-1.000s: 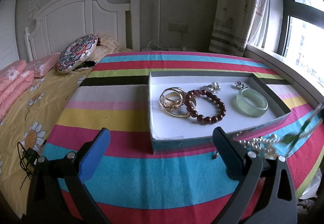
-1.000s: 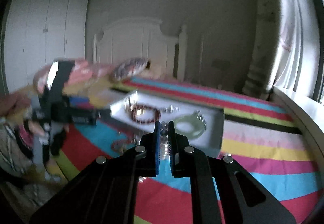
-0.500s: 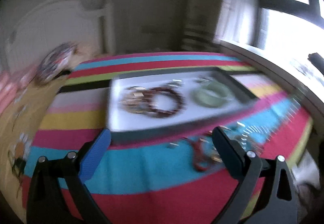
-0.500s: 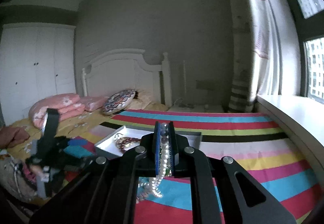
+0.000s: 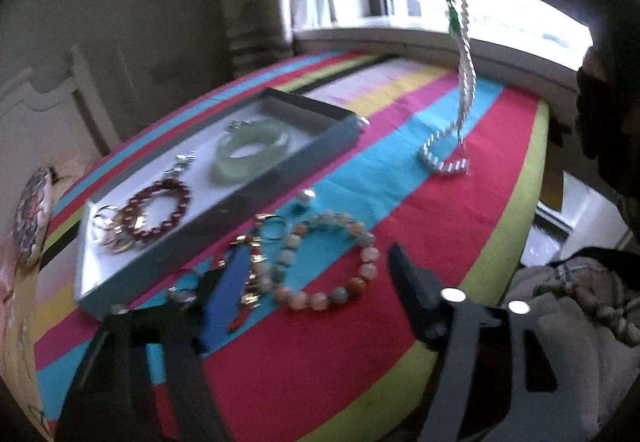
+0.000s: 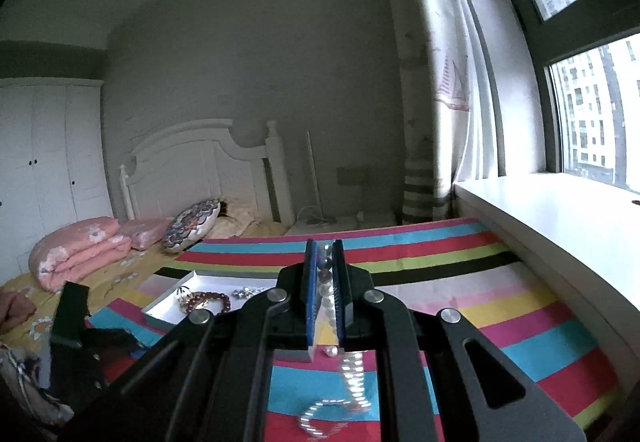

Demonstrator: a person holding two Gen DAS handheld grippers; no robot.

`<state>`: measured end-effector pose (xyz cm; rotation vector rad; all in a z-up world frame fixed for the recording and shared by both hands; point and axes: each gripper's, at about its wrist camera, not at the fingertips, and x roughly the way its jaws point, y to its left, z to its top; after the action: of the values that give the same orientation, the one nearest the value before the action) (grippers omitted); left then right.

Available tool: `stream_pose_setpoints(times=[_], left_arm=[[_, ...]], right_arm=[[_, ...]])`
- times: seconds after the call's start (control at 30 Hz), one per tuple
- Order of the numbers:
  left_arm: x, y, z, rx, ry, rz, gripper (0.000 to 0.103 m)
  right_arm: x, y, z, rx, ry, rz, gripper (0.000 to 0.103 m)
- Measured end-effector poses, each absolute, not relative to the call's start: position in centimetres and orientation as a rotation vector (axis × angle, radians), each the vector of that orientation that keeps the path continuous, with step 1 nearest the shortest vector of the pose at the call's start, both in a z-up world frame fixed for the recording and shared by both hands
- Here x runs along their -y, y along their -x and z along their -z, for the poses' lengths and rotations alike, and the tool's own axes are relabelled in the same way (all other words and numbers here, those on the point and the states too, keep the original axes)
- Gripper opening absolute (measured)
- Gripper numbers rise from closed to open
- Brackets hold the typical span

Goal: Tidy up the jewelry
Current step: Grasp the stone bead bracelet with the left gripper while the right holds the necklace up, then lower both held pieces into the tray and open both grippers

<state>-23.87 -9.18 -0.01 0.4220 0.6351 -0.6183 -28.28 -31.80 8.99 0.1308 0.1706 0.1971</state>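
1. Bedroom by a window; striped surface [image 5: 360, 342] carries a shallow tray [image 5: 256, 178] and loose jewelry.
2. Right hand-held gripper [image 6: 324, 262] pressed together on a pearl necklace [image 5: 464, 54], held high; the strand hangs down, its tail touching the surface near the window edge, well apart from the tray.
3. Step: carry necklace to tray. Best lift until the tail is clear, move slowly so the strand doesn't swing, and lower the tail in first so it coils beside the green bangle [image 5: 250, 154].
4. Left hand-held gripper [image 5: 316, 274] spread, empty, low over a pale bead bracelet [image 5: 332, 262] just outside the tray.
5. Risk: dragging tail may snag the tray wall.
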Motion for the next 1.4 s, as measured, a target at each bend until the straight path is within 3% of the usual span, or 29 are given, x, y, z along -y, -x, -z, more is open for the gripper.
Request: stream_pose_setpoints(times=[0.03, 0.23, 0.37, 0.43, 0.63, 0.9, 1.4], left_arm=[[9.6, 23.7, 0.3, -0.648, -0.434, 0.624, 0.047], [11.1, 22.7, 1.3, -0.687, -0.436, 0.674, 0.018], [11.4, 23.1, 1.4, -0.681, -0.455, 0.673, 0.018], [11.2, 22.9, 1.3, -0.702, -0.417, 0.705, 0.009], [11.5, 23.7, 0.8, -0.621, -0.461, 0.599, 0.009], [9.9, 24.2, -3.7, -0.482, -0.409, 0.463, 0.009], [7.8, 24.5, -7.6, -0.404, -0.363, 0.389, 0.009]], right_arm=[[31.9, 28.2, -8.8, -0.175, -0.131, -0.198, 0.009], [31.3, 28.2, -8.0, -0.201, -0.108, -0.215, 0.009], [31.2, 28.2, -7.7, -0.214, -0.109, -0.221, 0.009], [31.1, 28.3, -7.6, -0.215, -0.110, -0.221, 0.009], [30.9, 28.5, -7.5, -0.216, -0.102, -0.217, 0.009], [30.4, 28.9, -8.2, -0.196, -0.089, -0.224, 0.009], [28.9, 30.1, -11.9, -0.105, -0.012, -0.246, 0.010]])
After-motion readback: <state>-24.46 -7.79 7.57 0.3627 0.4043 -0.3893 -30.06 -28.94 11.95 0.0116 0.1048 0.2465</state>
